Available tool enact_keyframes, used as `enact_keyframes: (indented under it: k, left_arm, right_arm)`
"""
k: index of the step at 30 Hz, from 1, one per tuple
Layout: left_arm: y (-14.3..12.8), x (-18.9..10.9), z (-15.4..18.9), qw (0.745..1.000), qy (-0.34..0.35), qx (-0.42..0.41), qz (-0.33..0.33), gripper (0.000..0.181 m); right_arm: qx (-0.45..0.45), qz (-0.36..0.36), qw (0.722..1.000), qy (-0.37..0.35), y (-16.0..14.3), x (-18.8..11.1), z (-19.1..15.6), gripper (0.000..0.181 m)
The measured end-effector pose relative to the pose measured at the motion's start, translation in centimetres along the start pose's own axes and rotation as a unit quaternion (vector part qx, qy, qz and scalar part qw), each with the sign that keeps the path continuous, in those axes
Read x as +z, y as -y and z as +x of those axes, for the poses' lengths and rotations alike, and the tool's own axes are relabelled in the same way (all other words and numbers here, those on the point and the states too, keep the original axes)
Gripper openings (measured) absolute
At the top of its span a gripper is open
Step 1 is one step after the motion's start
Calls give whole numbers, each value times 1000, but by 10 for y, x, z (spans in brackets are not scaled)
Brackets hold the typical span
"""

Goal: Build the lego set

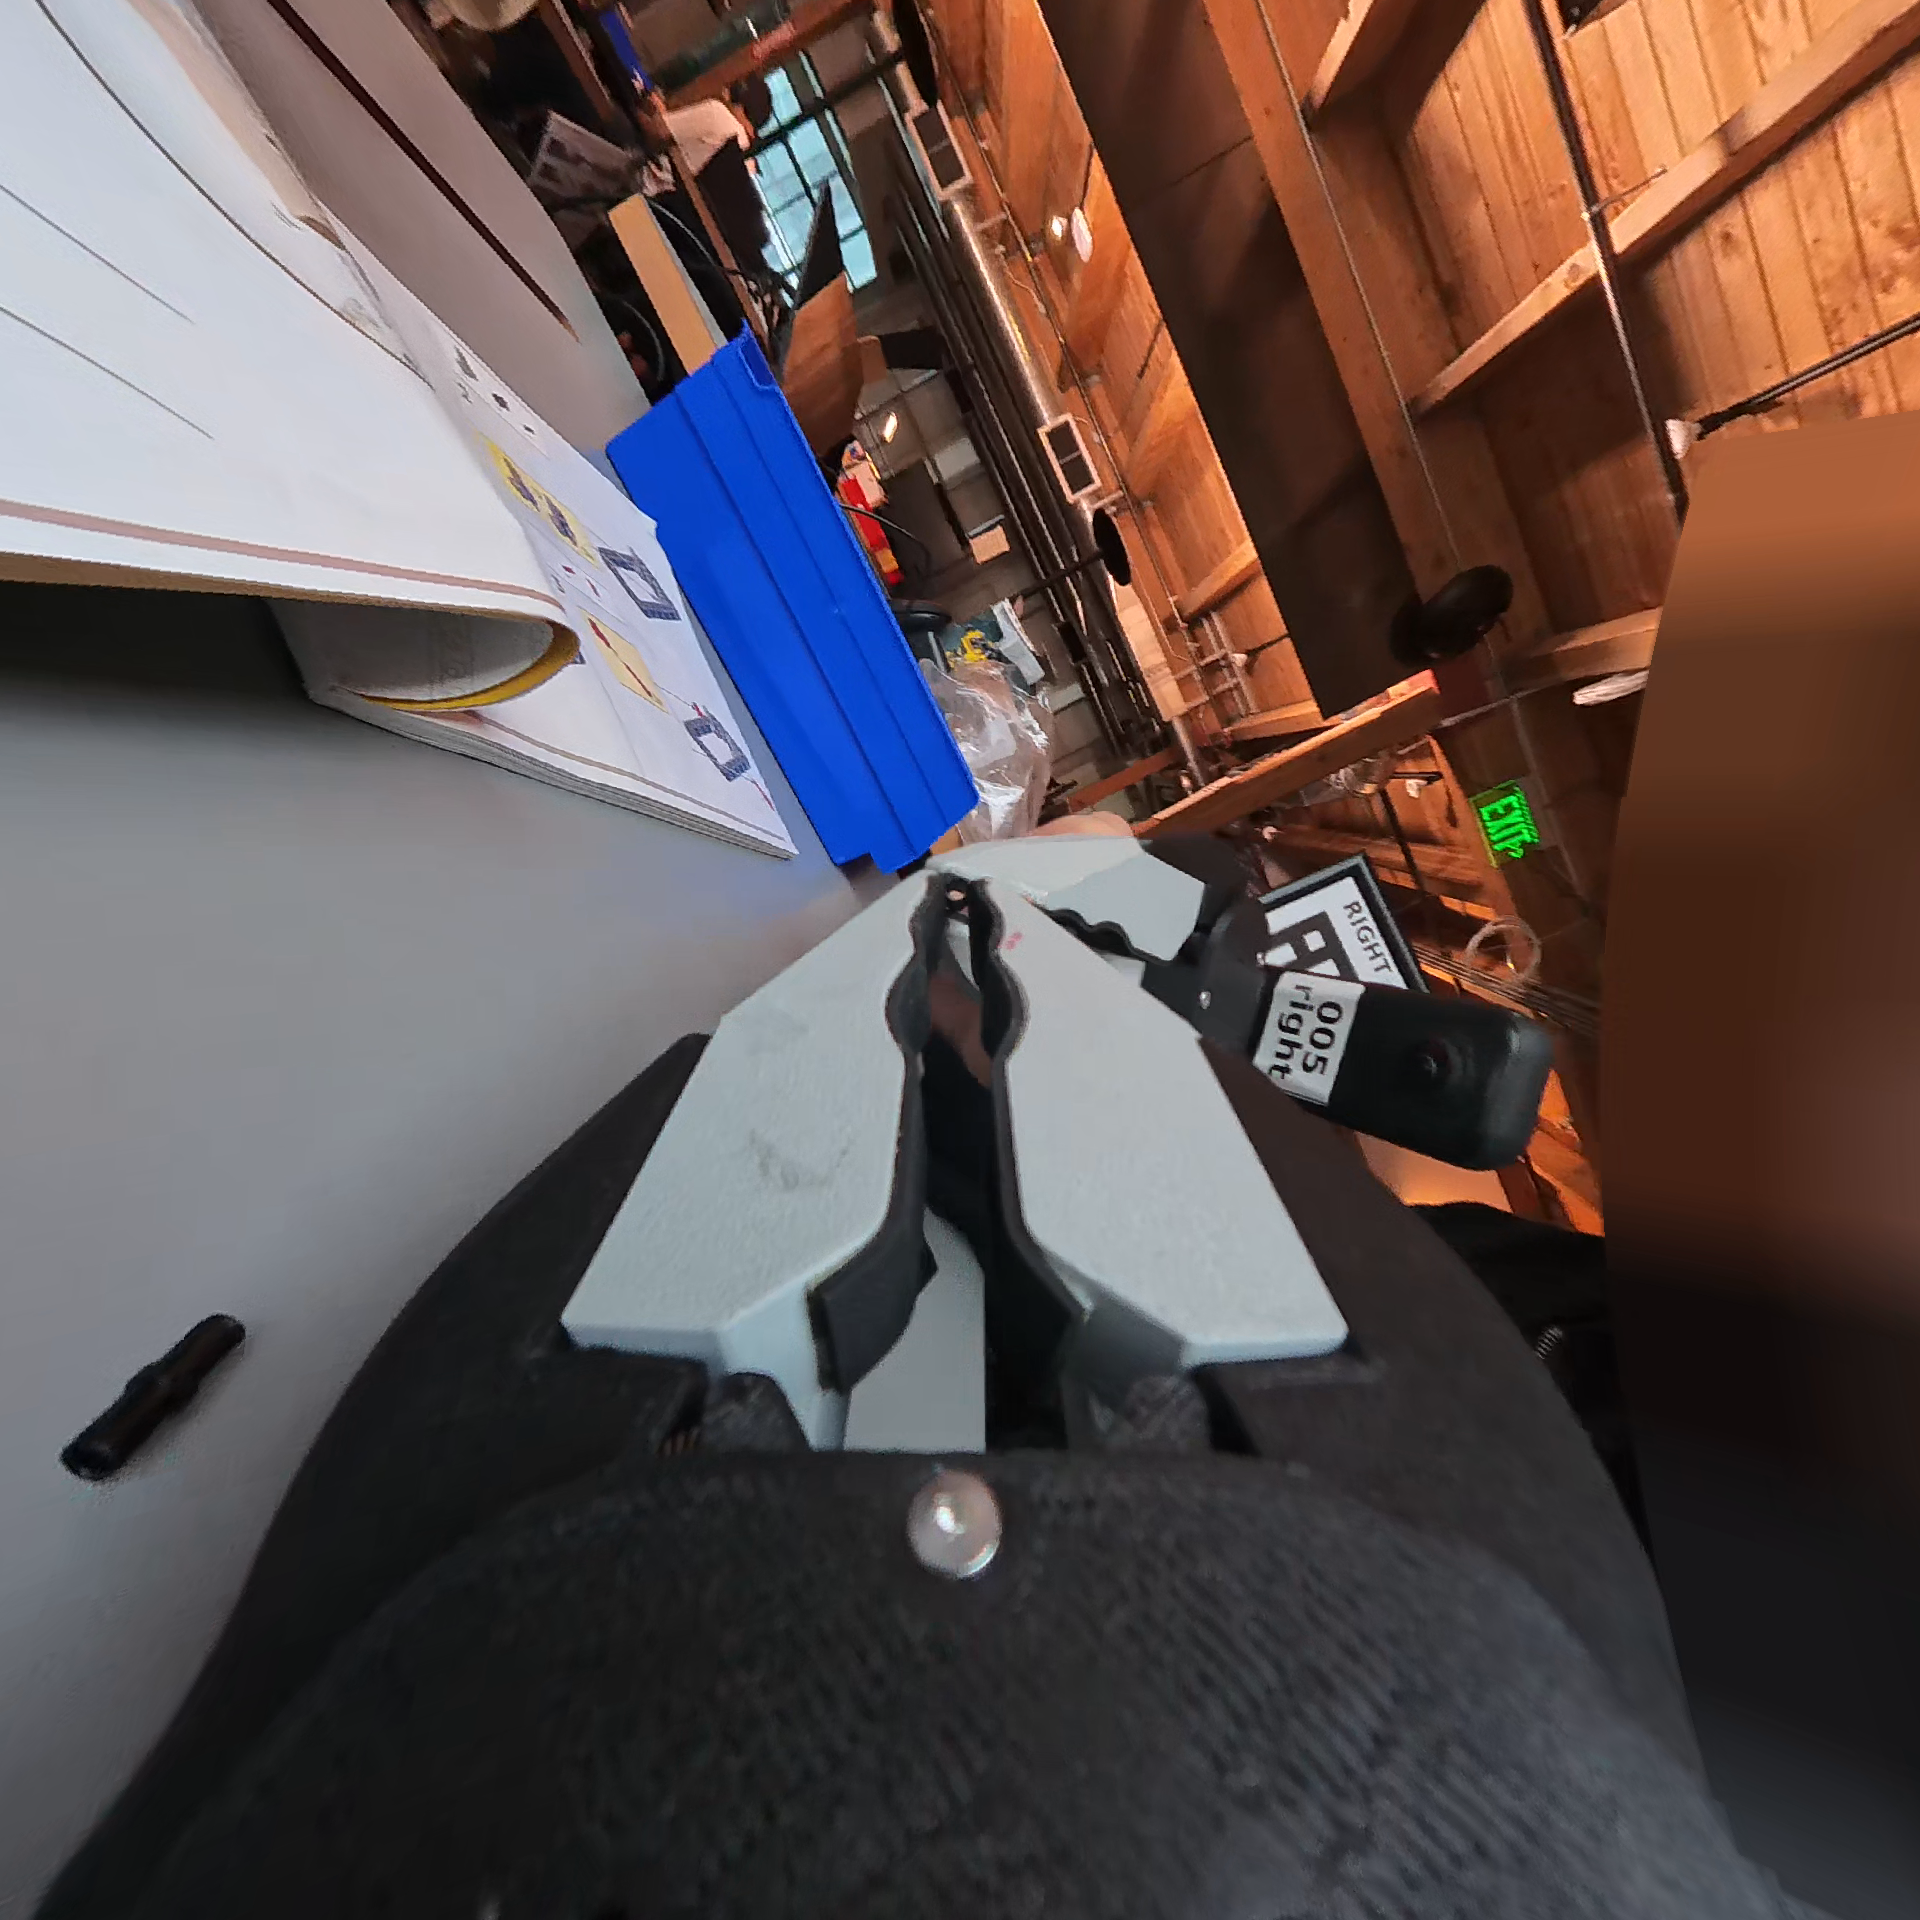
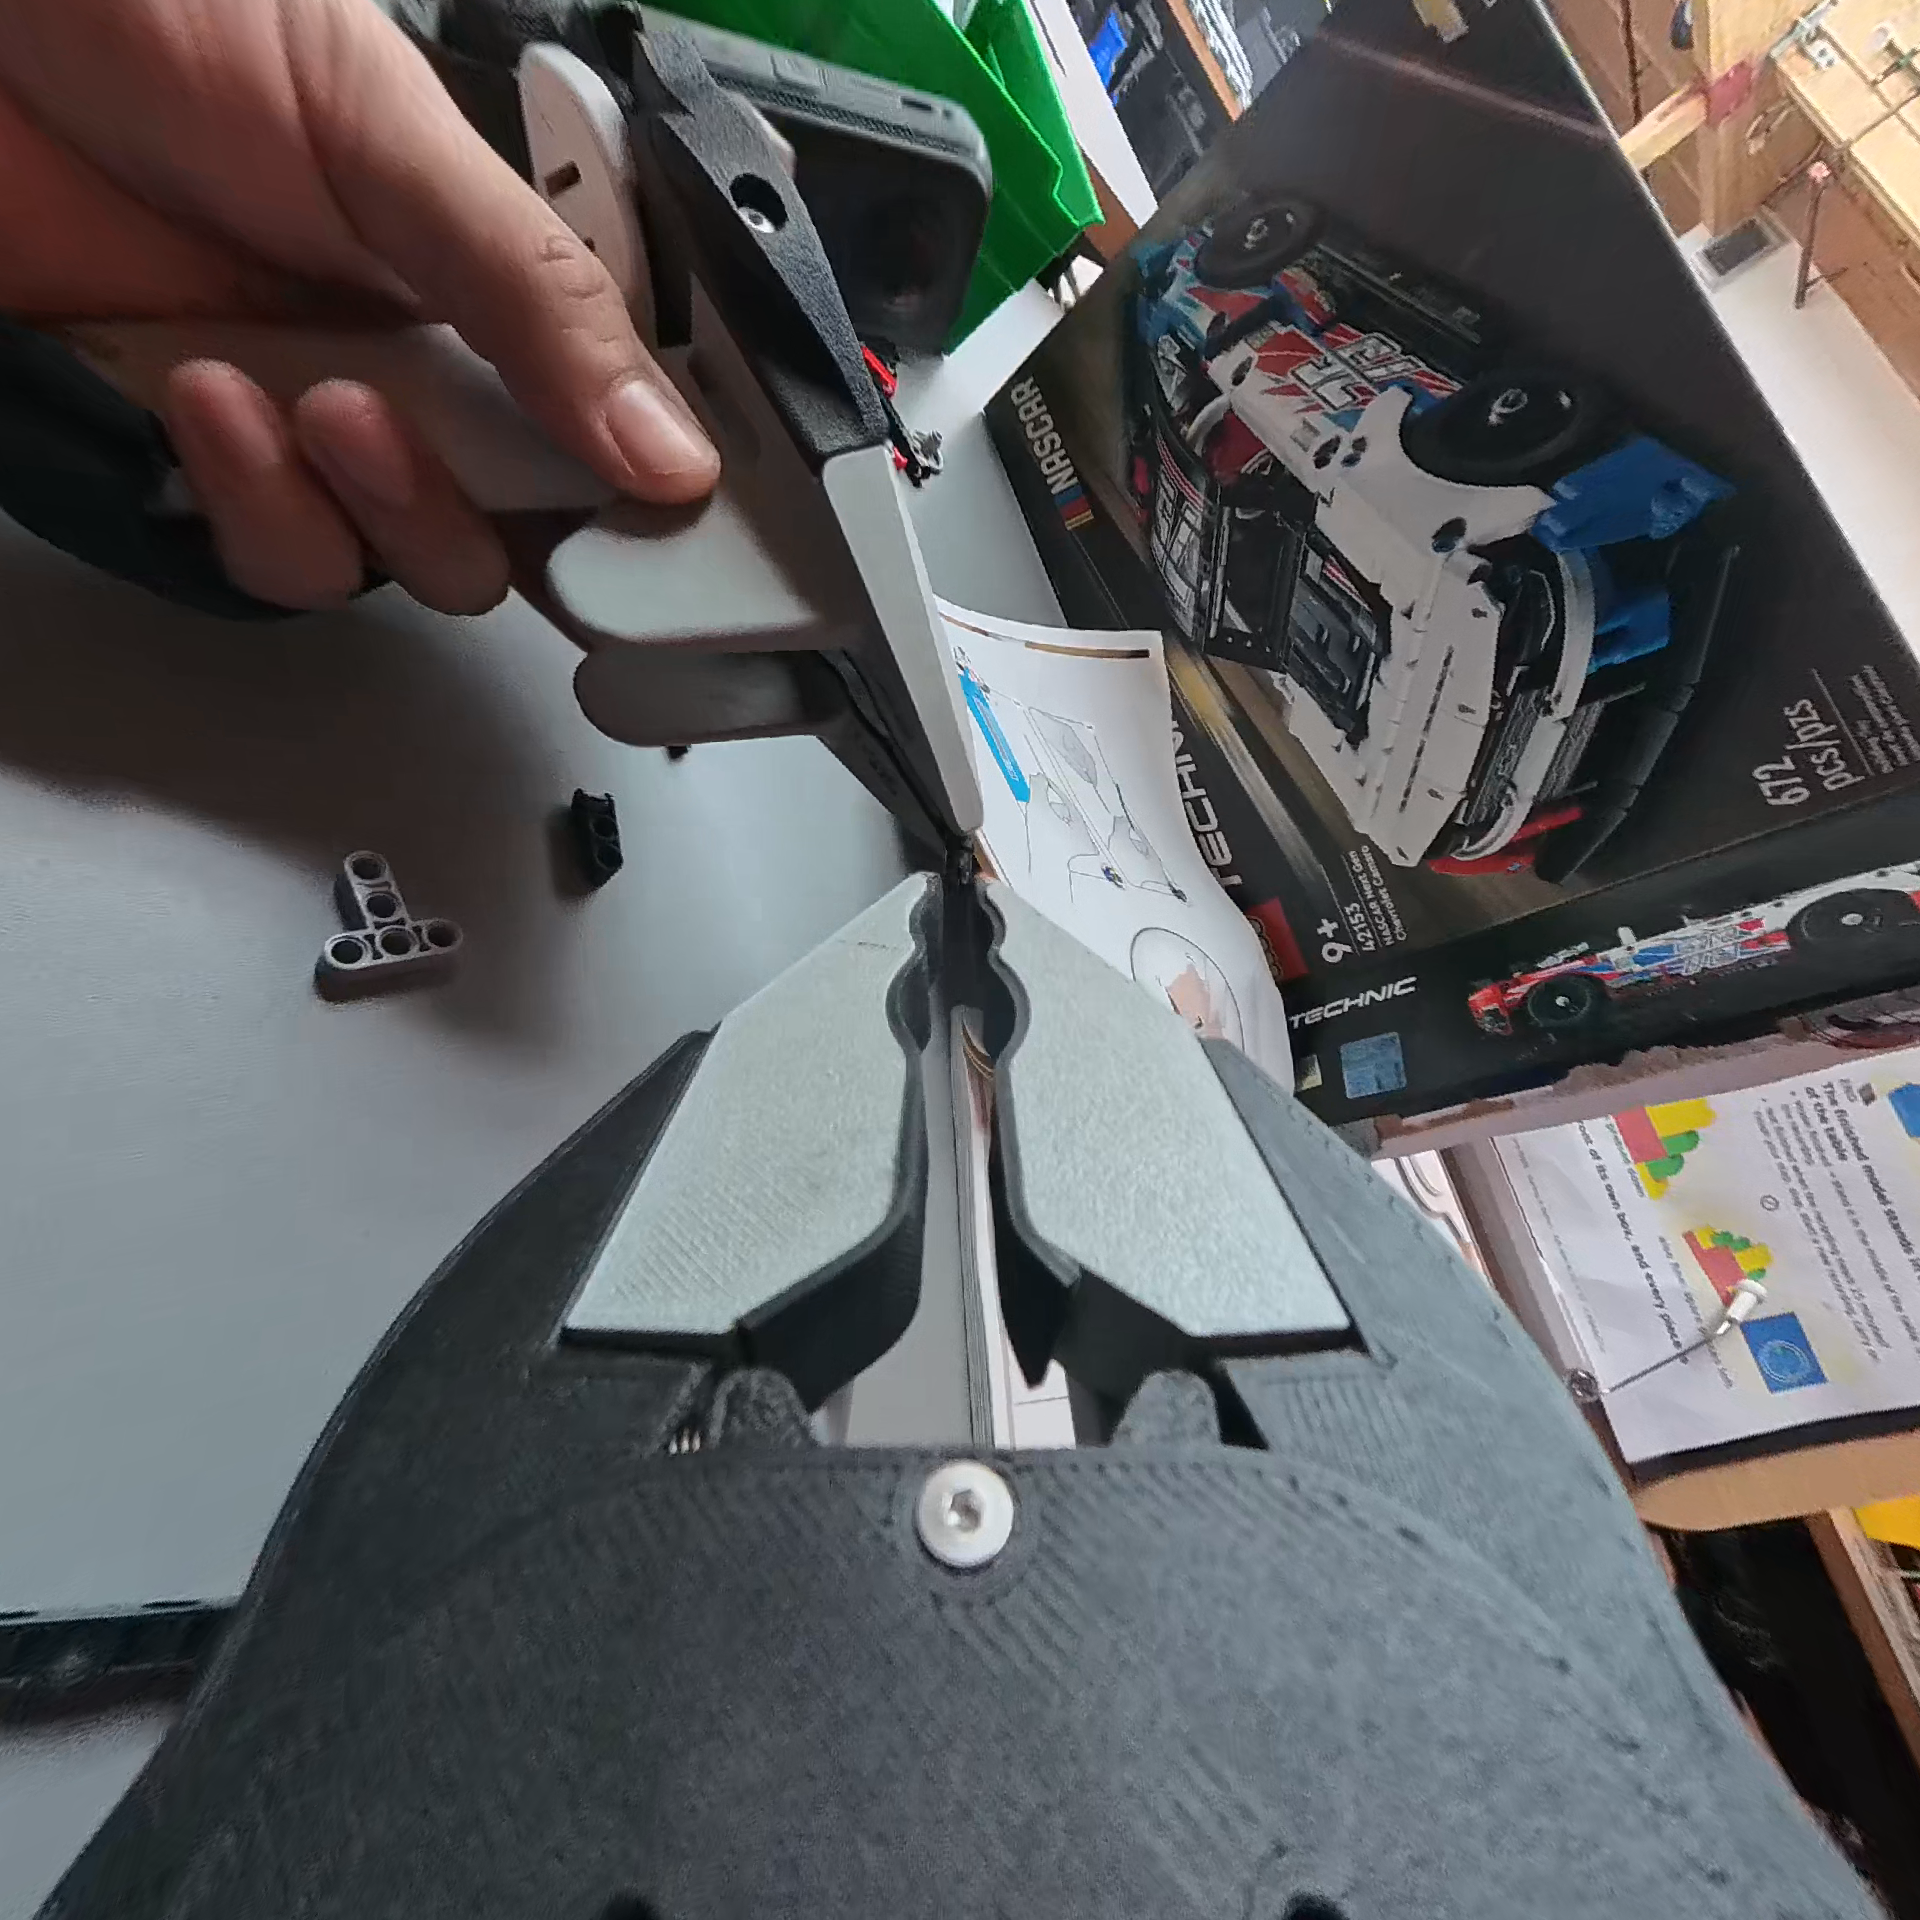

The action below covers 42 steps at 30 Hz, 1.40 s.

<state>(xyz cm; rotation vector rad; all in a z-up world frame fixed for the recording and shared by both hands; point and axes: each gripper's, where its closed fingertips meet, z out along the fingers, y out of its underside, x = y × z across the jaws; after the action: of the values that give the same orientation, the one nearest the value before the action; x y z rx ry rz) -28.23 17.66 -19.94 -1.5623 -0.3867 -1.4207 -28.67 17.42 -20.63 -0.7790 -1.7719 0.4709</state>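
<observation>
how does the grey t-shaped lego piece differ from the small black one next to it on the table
The grey T-shaped piece is larger and lies flat with its holes facing up. The small black piece is a short, compact block, holes facing sideways. Both are holed Technic parts lying loose on the grey table.

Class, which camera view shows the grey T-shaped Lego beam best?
The right wrist view: the grey T-shaped beam lies unobstructed on the grey table, its holes distinct. The left wrist view does not show it, only a small black pin.

Matt grey tabletop (image 2: 208,1195) – smooth; beside the glossy cardboard box (image 2: 1455,540), paper booklet (image 2: 1091,790); rough printed-plastic tool (image 2: 961,914), grey plastic T-beam (image 2: 387,928).
</observation>
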Motion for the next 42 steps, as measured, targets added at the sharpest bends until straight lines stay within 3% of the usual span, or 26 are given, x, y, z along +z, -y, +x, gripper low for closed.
enact_keyframes:
  k: [20, 23, 25, 27, 30, 32, 33, 42]
  left_arm:
    - [-1, 4, 6, 999, 20, 44, 5, 2]
    - [2, -4, 6, 991, 42, 119, -36, 1]
    - [8, -14, 14, 970, 59, 228, -65, 0]
    - [9, -21, 11, 924, 113, 346, -116, 8]
    - [-5, -22, -7, 822, 194, 489, -218, 12]
    - [-11, -21, -20, 750, 235, 567, -248, 9]
    - [-12, -19, -23, 726, 246, 591, -252, 6]
    - [-16, -12, -25, 667, 263, 649, -256, 7]
  right_arm:
    - [10, -9, 1000, -2, -1, 1, 3, 1]
    - [27, 4, 1000, 14, -1, 4, 1, 1]
    - [5, -1, 1000, 27, -6, 5, -5, 1]
    - [0, -9, 999, 50, -11, 7, -13, 2]
    - [-4, -7, 998, 56, -9, 7, -15, 2]
    - [-3, -5, 998, 59, -9, 6, -16, 2]
    - [-3, -7, 998, 61, -9, 6, -17, 2]
    - [-14, -17, 997, 74, -12, 7, -24, 2]
